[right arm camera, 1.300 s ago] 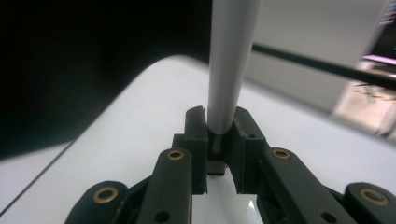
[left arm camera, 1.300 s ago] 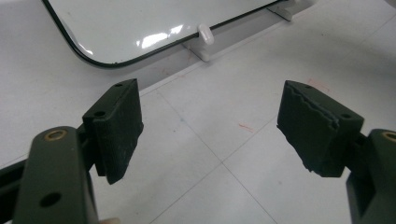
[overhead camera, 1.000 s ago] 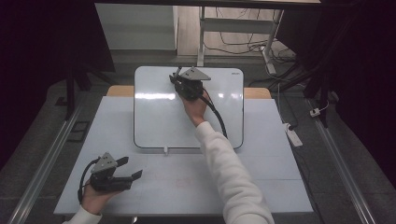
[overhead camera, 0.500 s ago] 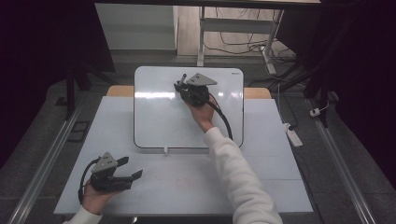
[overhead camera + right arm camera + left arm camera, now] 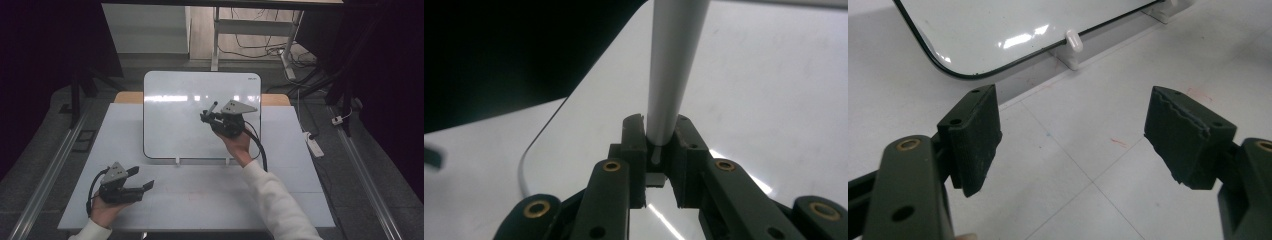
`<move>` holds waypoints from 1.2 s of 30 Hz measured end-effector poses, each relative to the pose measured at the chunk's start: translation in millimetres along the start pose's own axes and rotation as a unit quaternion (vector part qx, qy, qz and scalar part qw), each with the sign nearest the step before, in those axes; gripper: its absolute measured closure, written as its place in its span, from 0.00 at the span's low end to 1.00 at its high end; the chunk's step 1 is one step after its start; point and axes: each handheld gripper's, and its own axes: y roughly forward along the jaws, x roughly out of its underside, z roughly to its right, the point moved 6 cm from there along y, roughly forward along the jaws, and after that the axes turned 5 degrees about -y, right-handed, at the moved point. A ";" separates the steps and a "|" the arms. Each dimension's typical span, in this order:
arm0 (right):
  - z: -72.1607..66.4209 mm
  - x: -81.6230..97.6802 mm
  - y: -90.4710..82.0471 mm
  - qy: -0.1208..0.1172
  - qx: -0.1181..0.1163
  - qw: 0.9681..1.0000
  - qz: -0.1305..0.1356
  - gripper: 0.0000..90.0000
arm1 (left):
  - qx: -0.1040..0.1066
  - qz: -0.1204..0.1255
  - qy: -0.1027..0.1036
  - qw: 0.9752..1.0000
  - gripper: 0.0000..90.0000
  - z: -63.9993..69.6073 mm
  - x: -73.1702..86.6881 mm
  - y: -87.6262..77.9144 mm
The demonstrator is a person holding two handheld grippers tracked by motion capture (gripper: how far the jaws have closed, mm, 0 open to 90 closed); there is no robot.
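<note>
Right hand-held gripper (image 5: 209,117) pinching marker (image 5: 672,65), over right half of whiteboard (image 5: 175,125). Marker long axis runs straight out from jaws, dark end up and toward far edge of board; whether tip touches board, hard to tell. Left hand-held gripper (image 5: 142,179) spread, nothing between jaws, near surface's (image 5: 210,195) front-left corner, well apart from board. Right hand nearer board. Board face bare, nothing in way.

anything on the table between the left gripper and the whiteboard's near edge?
Bare. The left gripper view shows plain white table between the left gripper and the whiteboard, apart from the board's small white clips and faint red marks.
</note>
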 end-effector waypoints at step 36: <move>-76.4 65.0 -45.9 0.032 -0.103 0.992 -0.064 0.87 | 0.028 0.060 0.052 0.996 0.27 42.8 -60.5 5.1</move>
